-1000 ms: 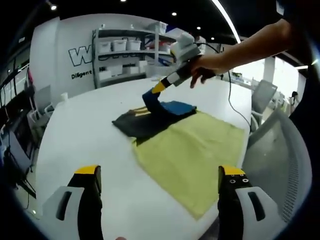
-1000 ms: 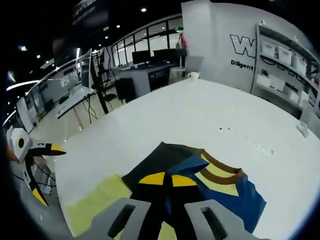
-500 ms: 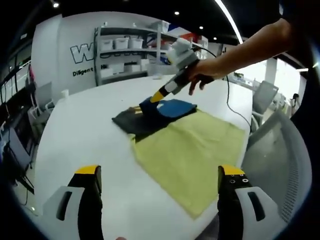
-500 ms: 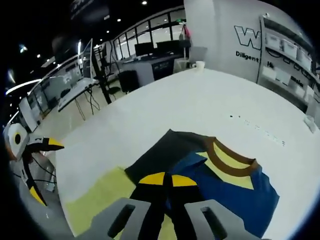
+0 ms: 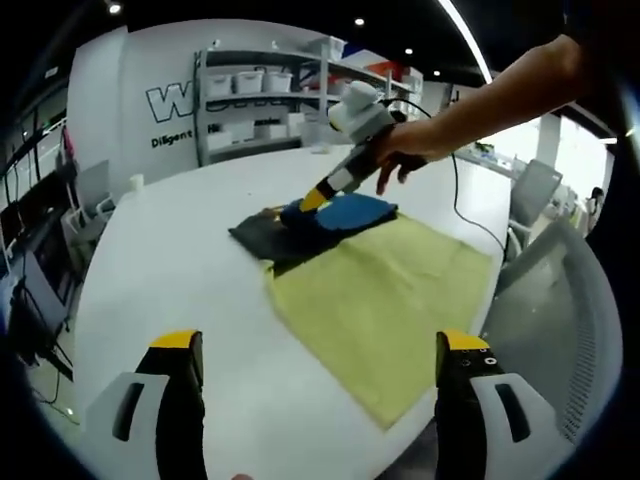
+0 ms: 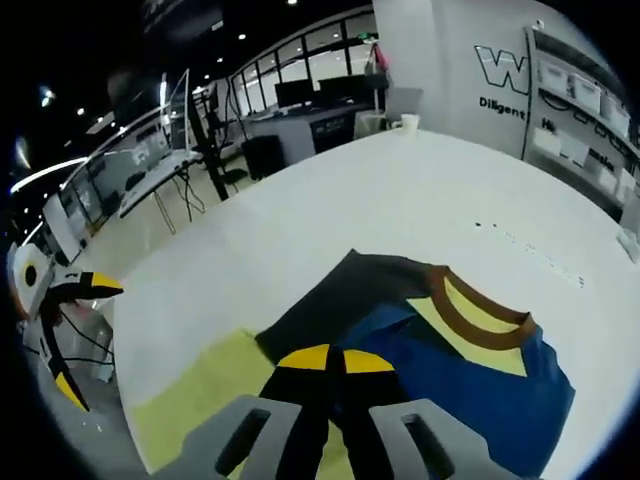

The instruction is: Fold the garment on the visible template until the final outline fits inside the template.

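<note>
The garment [image 5: 335, 216] lies folded on the white table [image 5: 170, 270], dark grey underneath with a blue layer on top. Its near edge overlaps the far corner of the yellow-green template [image 5: 385, 300]. A hand holds my right gripper [image 5: 306, 203] low over the garment, shut on the blue fabric. In the right gripper view its yellow-tipped jaws [image 6: 335, 360] meet on the blue layer [image 6: 470, 375], beside the brown and yellow collar [image 6: 475, 312]. My left gripper [image 5: 319, 342] hovers near the table's front edge, wide open with nothing in it. It also appears at the left [image 6: 78, 338].
Shelves with white bins [image 5: 260, 100] stand against the far wall. An office chair [image 5: 545, 290] is at the table's right edge. A cable [image 5: 462, 200] crosses the table behind the template. A cup [image 6: 408, 122] sits near the far rim.
My right gripper has lowered the raised blue fold onto the garment and carried it a little farther away. The left gripper stays put and open.
</note>
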### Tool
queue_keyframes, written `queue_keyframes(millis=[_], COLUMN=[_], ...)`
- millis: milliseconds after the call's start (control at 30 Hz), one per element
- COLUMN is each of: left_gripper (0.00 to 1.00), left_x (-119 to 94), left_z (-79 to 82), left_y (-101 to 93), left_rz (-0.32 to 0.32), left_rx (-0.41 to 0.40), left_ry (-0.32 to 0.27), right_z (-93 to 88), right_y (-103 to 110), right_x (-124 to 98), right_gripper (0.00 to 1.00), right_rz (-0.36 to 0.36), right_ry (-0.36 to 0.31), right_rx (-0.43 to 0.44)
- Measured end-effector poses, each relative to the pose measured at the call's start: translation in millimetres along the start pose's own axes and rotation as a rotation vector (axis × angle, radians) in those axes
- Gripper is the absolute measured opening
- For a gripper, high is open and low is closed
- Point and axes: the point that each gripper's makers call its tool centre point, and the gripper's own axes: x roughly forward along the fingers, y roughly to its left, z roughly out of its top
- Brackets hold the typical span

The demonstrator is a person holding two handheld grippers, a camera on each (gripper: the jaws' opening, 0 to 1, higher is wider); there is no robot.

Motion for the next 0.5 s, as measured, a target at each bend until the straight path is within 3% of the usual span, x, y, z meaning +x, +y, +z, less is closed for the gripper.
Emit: queue_keyframes(millis=[500], left_gripper=[0.94], left_x=[-1.6], left_z=[0.9], left_y=[-8.2], left_rz=[0.013], left_rx=[0.009], left_ry=[0.016], right_z=[-1.8], right_y=[2.5], right_x=[-5.3], right_gripper=[0.0], right_rz=[0.039], right_ry=[-0.036], right_rx=[-0.007])
